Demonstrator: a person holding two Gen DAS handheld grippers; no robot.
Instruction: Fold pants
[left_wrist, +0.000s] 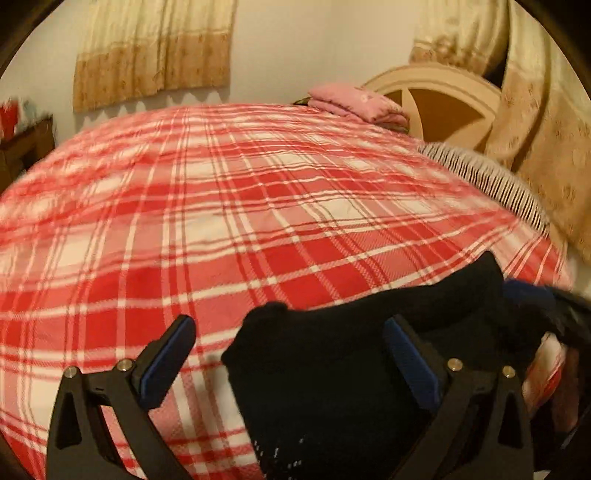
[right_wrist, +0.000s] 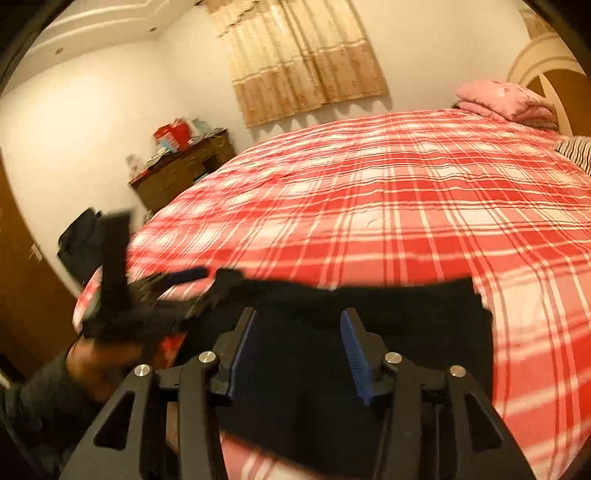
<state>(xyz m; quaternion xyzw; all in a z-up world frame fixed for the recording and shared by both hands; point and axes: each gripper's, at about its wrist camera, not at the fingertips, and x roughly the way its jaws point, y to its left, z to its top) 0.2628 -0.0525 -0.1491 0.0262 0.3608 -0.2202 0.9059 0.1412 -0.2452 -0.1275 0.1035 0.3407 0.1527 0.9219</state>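
Note:
Black pants (left_wrist: 332, 369) lie bunched on the near edge of a bed with a red and white plaid cover (left_wrist: 258, 206). My left gripper (left_wrist: 291, 332) is open wide, its right finger over the pants and its left finger over the cover. In the right wrist view the pants (right_wrist: 406, 325) spread as a dark slab across the near bed edge. My right gripper (right_wrist: 299, 325) is open above them with nothing between its blue pads (right_wrist: 354, 347). The left gripper (right_wrist: 173, 291) shows blurred at the pants' left end.
A folded pink blanket (right_wrist: 506, 99) lies at the headboard (left_wrist: 439, 96). A striped pillow (left_wrist: 491, 181) sits at the right side. A brown dresser (right_wrist: 181, 173) with clutter stands by the far wall. Curtains (right_wrist: 303, 59) hang behind the bed.

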